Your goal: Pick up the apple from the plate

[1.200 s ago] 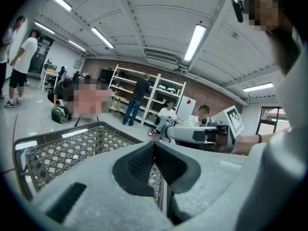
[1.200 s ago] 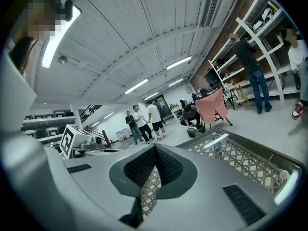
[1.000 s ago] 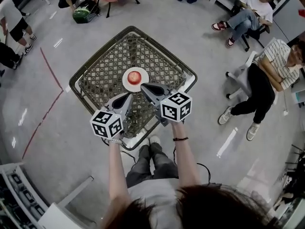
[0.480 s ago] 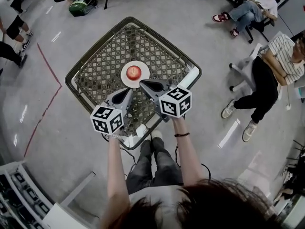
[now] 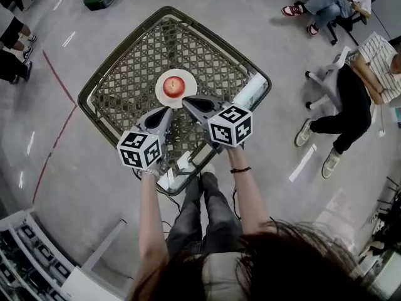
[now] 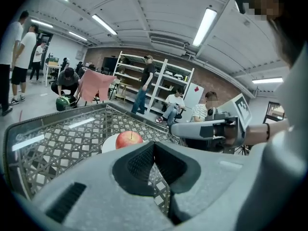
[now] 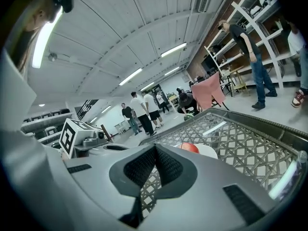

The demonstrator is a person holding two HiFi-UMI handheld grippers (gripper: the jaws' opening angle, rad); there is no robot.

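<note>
— Where is the apple?

— The apple [image 5: 174, 85] sits stem up on a white plate [image 5: 159, 94]. The plate rests on the mesh bottom of a wire cart [image 5: 122, 80], about the middle of it.

— And your 2 tongs?

— My left tongs [image 5: 168, 110] are pinched together with nothing in them, tips just short of the plate's near edge. My right tongs [image 5: 185, 99] are closed too, also empty. From above, their tips line up with the plate's rim, close beside the apple but clear of it. I can't tell whether they touch the plate.

— Anything else nearby?

— A seated person [image 5: 351, 99] is on the floor to my right, well apart from the cart.
</note>
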